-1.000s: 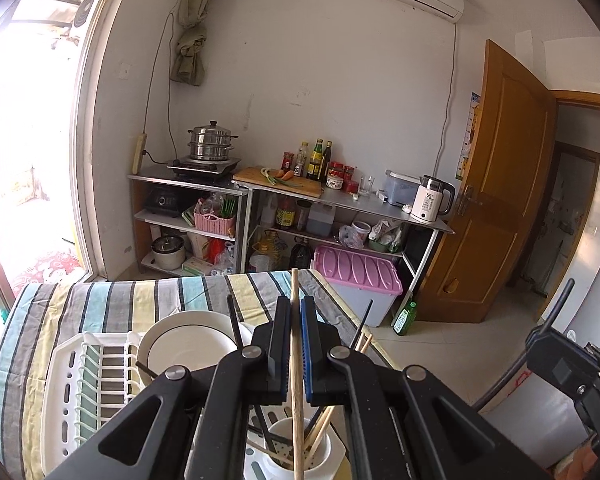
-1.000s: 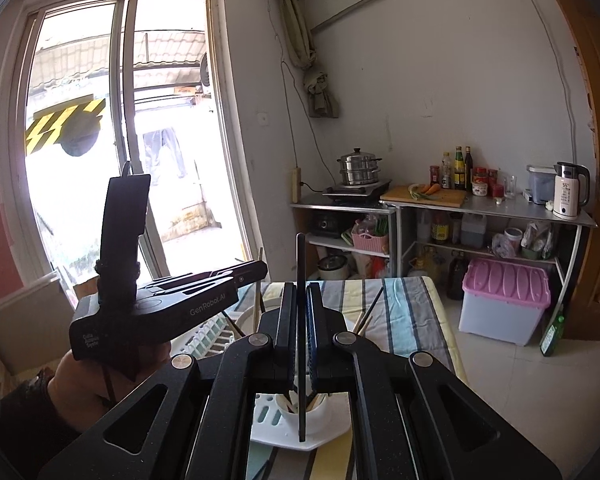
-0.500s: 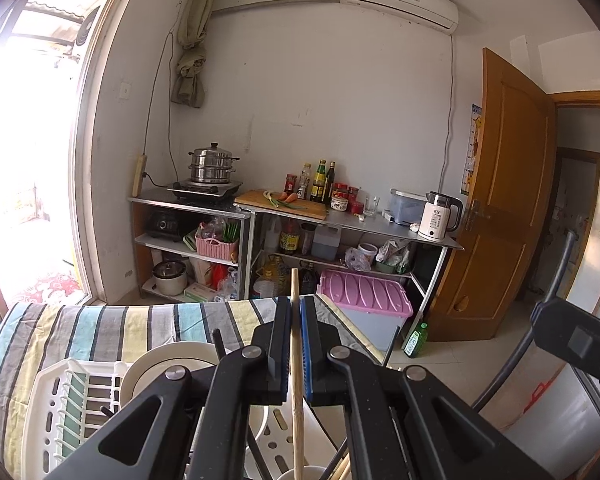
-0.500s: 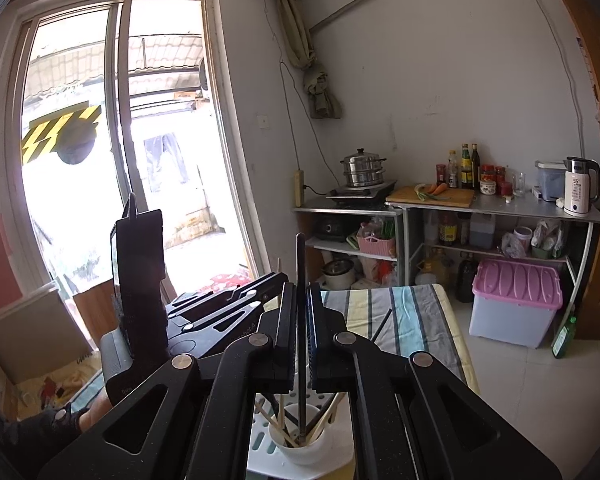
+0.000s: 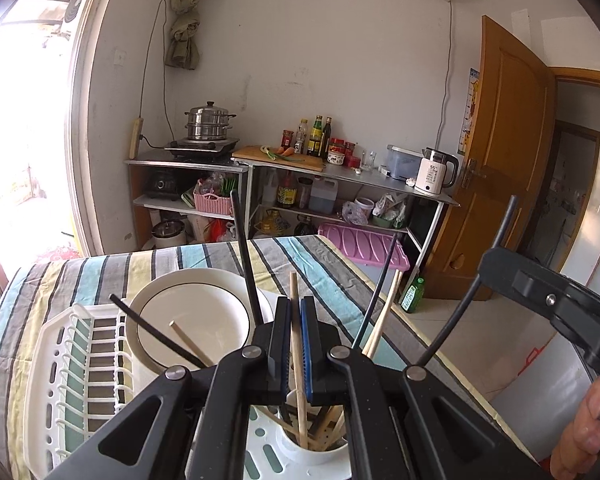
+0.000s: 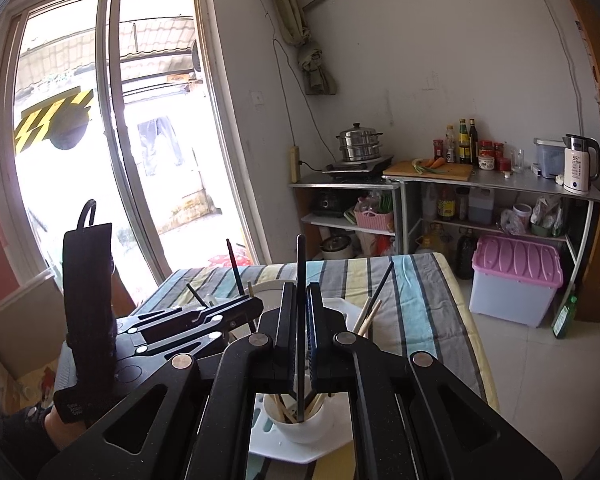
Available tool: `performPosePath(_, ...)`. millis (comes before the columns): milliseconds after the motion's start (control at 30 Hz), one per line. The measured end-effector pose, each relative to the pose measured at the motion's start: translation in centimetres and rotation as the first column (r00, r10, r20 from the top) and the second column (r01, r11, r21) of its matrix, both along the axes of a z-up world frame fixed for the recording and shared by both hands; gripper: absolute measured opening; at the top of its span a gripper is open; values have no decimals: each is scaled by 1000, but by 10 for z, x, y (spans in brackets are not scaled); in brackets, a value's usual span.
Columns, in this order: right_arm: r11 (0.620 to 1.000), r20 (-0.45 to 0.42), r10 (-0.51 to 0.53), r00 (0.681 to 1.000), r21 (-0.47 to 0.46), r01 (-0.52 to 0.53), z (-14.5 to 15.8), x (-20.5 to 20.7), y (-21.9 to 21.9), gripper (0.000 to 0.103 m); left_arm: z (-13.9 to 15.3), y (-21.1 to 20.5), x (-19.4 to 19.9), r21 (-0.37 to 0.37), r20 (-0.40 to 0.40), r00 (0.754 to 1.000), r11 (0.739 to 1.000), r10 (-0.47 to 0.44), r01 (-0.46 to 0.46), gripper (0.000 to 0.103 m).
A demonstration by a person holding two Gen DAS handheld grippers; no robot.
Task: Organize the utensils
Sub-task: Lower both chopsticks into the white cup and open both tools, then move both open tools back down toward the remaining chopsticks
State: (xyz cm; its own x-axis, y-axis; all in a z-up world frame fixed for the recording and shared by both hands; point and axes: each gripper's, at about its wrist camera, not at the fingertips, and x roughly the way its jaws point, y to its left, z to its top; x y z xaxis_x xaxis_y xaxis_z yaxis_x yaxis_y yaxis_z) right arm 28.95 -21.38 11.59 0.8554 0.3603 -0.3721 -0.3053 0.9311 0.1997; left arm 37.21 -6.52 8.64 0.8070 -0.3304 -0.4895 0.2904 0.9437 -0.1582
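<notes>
Left wrist view: left hand-held gripper (image 5: 295, 350) clamped on a light wooden chopstick (image 5: 296, 320), held upright with its lower end down inside a white utensil cup (image 5: 300, 446). More wooden and black chopsticks standing in that cup, fanning outward. Cup seated at the near end of a white dish rack (image 5: 60, 360) on a counter (image 5: 320, 264) covered in striped cloth. A white plate (image 5: 188, 320) with a thin dark rim line lying at the rack's far end, just behind the cup. Right hand-held gripper (image 5: 548, 300) seen from the side at the right edge, a thumb (image 5: 588, 420) wrapped on its handle.

Right wrist view: right hand-held gripper (image 6: 300, 320) closed tight on a black chopstick (image 6: 301, 272), upright, its lower tip reaching into the same white utensil cup (image 6: 300, 428) among the wooden sticks. Cup seated on the white dish rack (image 6: 332, 444). Left hand-held gripper (image 6: 236, 312) close on the left, angled toward the cup, its body and handle in full view. Striped counter (image 6: 420, 300) beyond.
</notes>
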Motion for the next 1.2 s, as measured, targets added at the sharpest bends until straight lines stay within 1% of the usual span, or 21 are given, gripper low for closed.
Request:
performPosePath(133,1000,-19,-8,1000,5,8,-6,-3,-3,4,1,8,-20,-6,10,1000,1000,7,-7,4)
performPosePath(300,1000,-57,-26,998,-2,26,-17,-3,-6,4,0,17,-38,5,19,999,1000,26,-26,5)
performPosePath(500,998,-79,-53,995,18,55,-20,-7,-19,5,-2,30,-50,-4,-7,999,999,48,-48,6)
performPosePath(600,998,-95,-65,993,5,66,-21,-9,-21,5,-4,33,-56,-14,-22,998,999,51,-52,6)
performPosePath(667,998,-96,-67,993,0,67,-23,-14,-22,10,-5,35,-59,-8,-33,998,998,57,-58,6)
performPosePath(700,998,-96,-69,993,-2,69,-23,-16,-23,14,-6,36,-61,-3,-38,997,998,61,-61,6)
performPosePath(767,997,-99,-71,993,0,72,-25,-22,-24,15,-8,38,-67,0,-47,997,998,63,-63,7)
performPosePath(967,996,-95,-88,992,-3,88,-30,-46,-28,16,-12,47,-96,-10,-47,996,997,81,-82,13)
performPosePath(1100,995,-94,-94,991,-27,92,-37,-66,-24,18,-23,54,-123,6,-59,993,995,99,-99,15)
performPosePath(1200,995,-98,-92,991,-52,88,-45,-83,-16,22,-37,60,-143,26,-90,990,994,112,-110,15)
